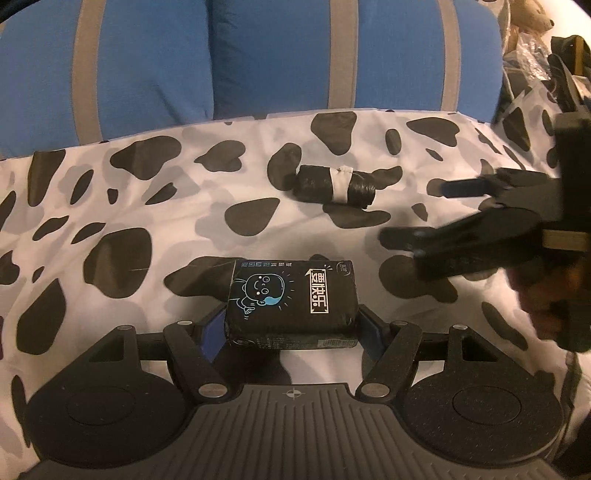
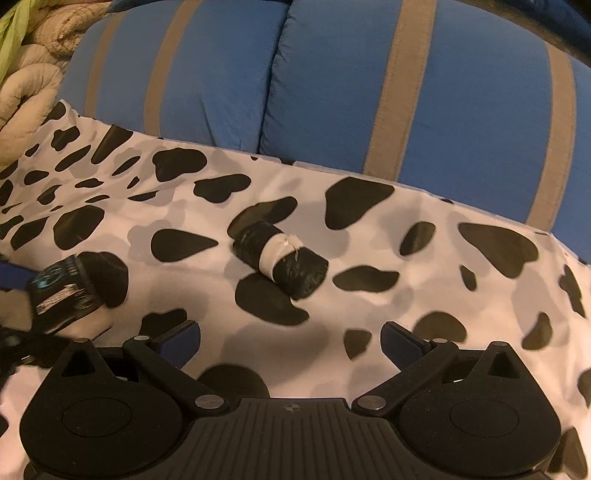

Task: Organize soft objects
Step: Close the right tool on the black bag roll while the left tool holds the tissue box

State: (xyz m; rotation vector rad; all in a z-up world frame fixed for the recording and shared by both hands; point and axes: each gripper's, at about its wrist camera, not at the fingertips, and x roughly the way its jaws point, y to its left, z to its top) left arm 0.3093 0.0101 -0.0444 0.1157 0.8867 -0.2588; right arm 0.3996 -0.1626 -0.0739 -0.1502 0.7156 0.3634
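My left gripper (image 1: 291,328) is shut on a black tissue pack (image 1: 291,299) with a blue cartoon face and white characters, held just above the cow-print sheet (image 1: 147,206). The pack also shows at the left edge of the right wrist view (image 2: 64,291). A black roll with a white band (image 1: 336,183) lies on the sheet farther off, and in the right wrist view (image 2: 280,260) it lies ahead of my right gripper (image 2: 290,341), which is open and empty. The right gripper also shows at the right of the left wrist view (image 1: 424,214).
A blue duvet with grey stripes (image 1: 258,55) is bunched along the far side of the sheet, also seen in the right wrist view (image 2: 332,81). A beige quilt (image 2: 26,66) lies at the far left. A teddy bear (image 1: 528,18) and dark clutter sit far right.
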